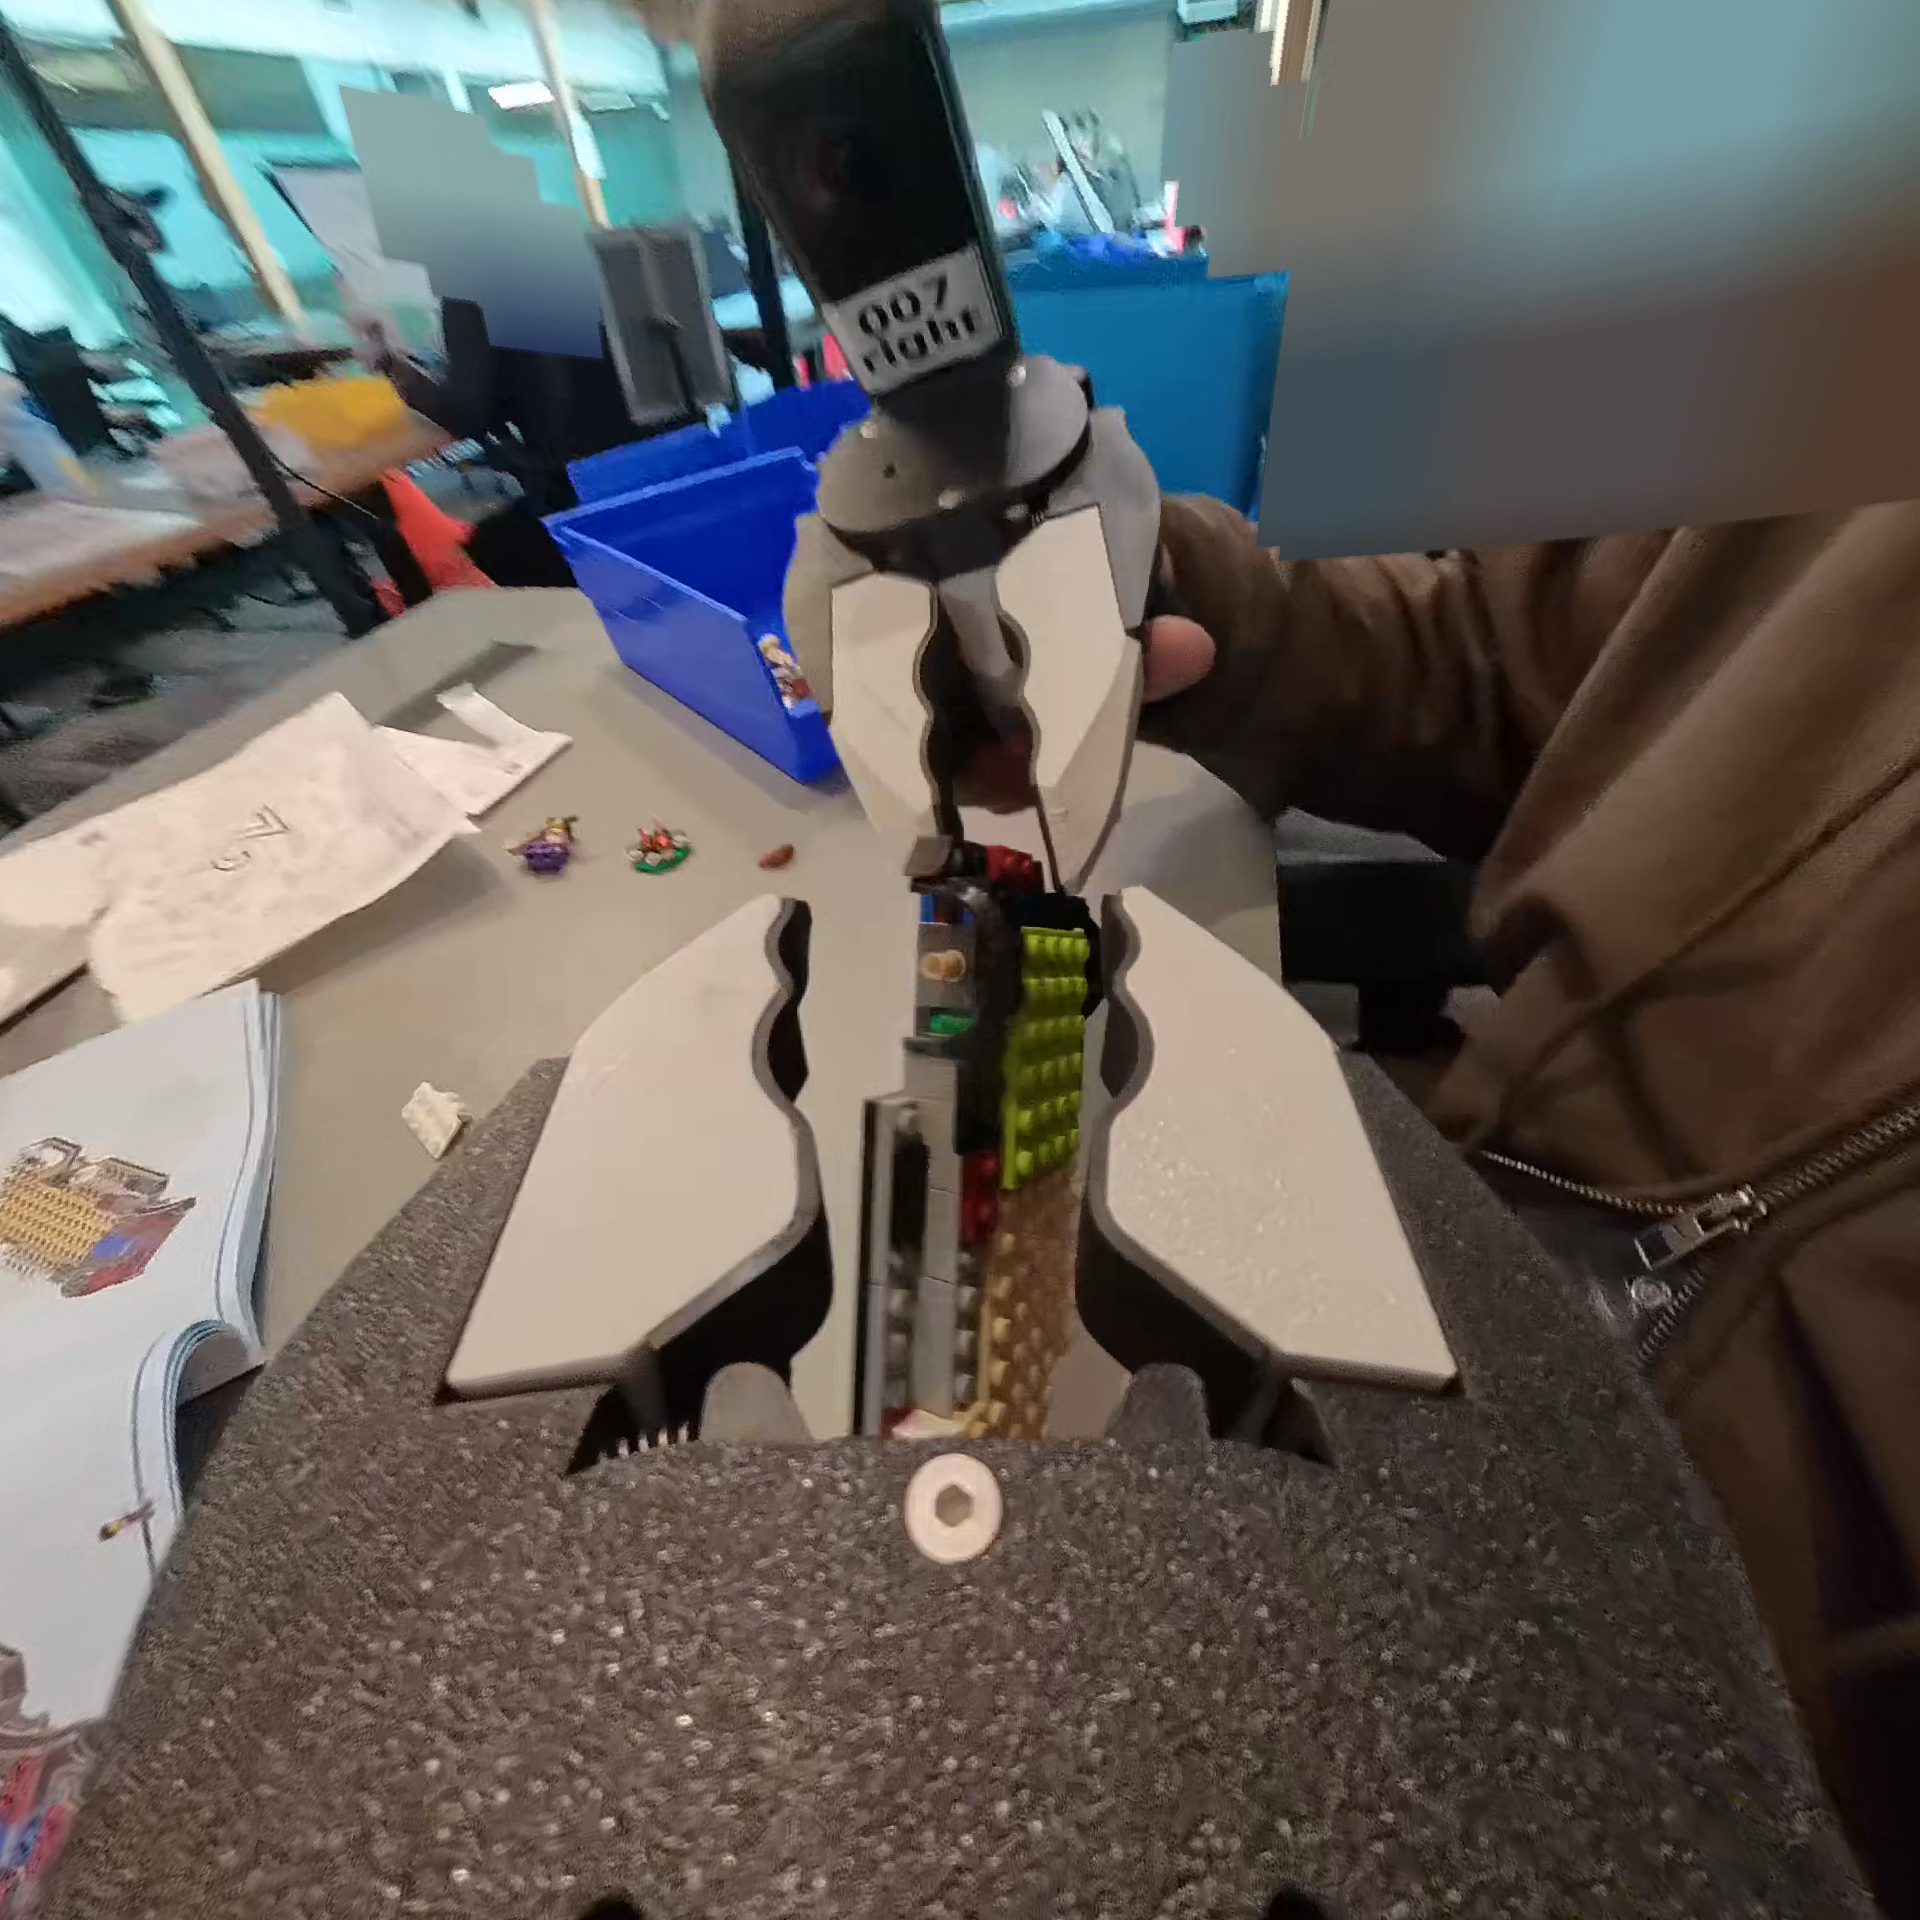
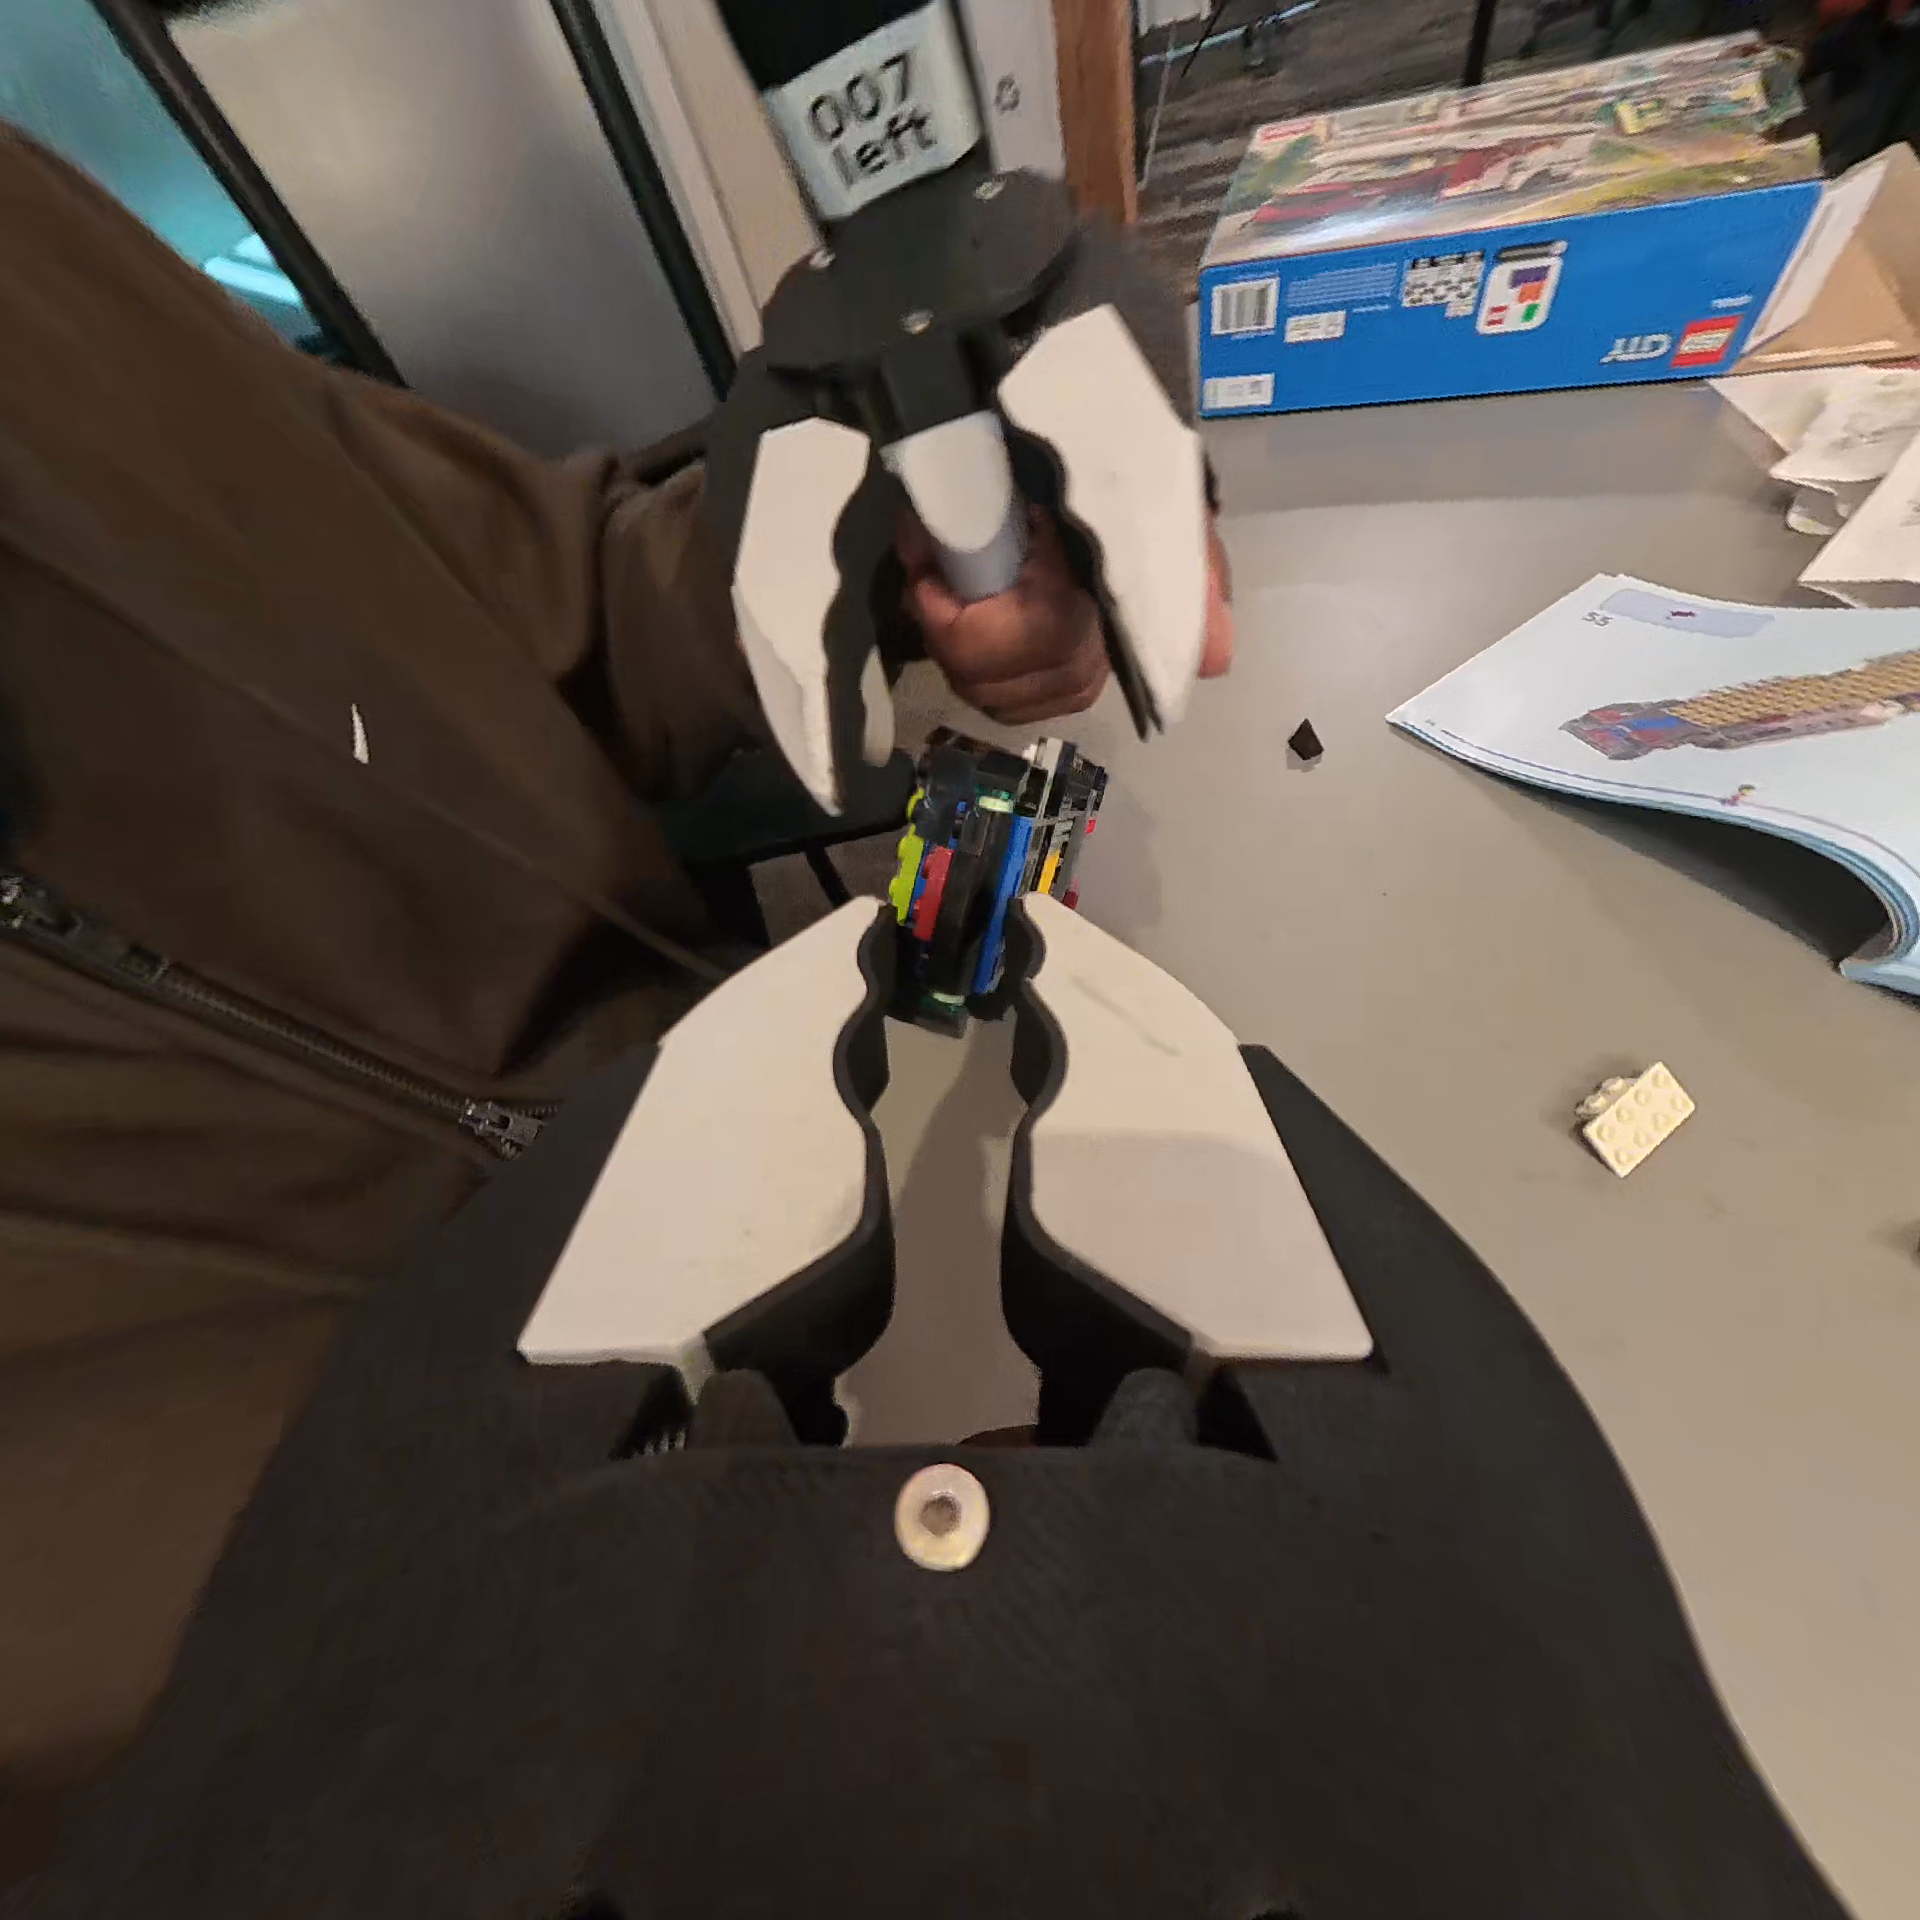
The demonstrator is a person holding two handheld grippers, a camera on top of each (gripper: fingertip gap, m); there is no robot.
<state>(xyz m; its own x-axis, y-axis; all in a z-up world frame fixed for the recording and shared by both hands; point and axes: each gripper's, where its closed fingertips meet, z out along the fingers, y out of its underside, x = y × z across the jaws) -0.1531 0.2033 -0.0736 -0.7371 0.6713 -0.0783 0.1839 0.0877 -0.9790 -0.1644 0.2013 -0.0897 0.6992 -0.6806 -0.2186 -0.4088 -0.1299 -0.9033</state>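
Observation:
A long multicoloured brick model [image 1: 1049,1039] with a lime plate, grey, blue, red and tan parts runs between the fingers of my left gripper [image 1: 951,904]. The left gripper is open. Its left finger [image 1: 665,1122] stands clear of the model and its right finger [image 1: 1236,1143] lies close beside the lime plate. My right gripper [image 1: 987,852] comes in from the far side and is shut on the model's far end. In the right wrist view the right gripper [image 2: 961,914] presses on the model [image 2: 987,862] from both sides. The left gripper [image 2: 992,764] hangs open around the other end.
On the grey table [image 1: 623,987] are a blue bin [image 1: 675,582], loose papers [image 1: 239,831], an open instruction booklet [image 2: 1714,707], two small figures [image 1: 551,842], a white brick [image 2: 1636,1117], a small dark piece [image 2: 1304,740] and a blue box [image 2: 1507,291]. A person's brown jacket [image 1: 1662,935] is close. Less than 4 cm separates the two grippers' tips.

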